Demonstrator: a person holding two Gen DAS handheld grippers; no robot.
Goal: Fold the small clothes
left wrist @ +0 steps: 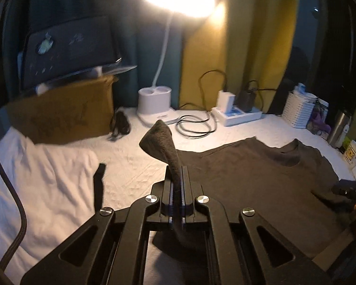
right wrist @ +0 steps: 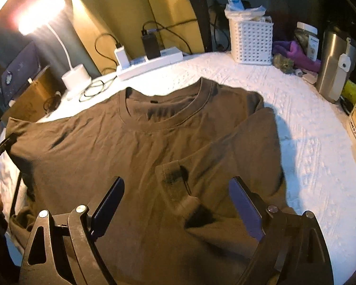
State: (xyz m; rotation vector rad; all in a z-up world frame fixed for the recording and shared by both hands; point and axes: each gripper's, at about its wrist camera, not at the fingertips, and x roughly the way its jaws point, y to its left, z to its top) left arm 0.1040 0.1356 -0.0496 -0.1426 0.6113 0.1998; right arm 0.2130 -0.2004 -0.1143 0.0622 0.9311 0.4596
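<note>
A dark brown T-shirt [right wrist: 135,147] lies flat on the white cloth, collar toward the far side; in the left wrist view the T-shirt [left wrist: 249,166] spreads to the right. Its right sleeve [right wrist: 256,142] is folded in over the chest. My left gripper [left wrist: 176,178] is shut on a pinched-up fold of the shirt's left sleeve [left wrist: 159,137], which stands up above the fingers. My right gripper [right wrist: 178,197] hangs open just over the shirt's lower front, its blue pads apart with a rumpled edge of fabric lying loose between them.
A lit white desk lamp [left wrist: 154,104], coiled cables [left wrist: 194,125] and a power strip [right wrist: 152,63] line the far edge. A cardboard box [left wrist: 66,111] stands at the left. A white basket [right wrist: 250,40], steel flask [right wrist: 334,64], purple cloth [right wrist: 294,52] and mug [left wrist: 354,158] crowd the right.
</note>
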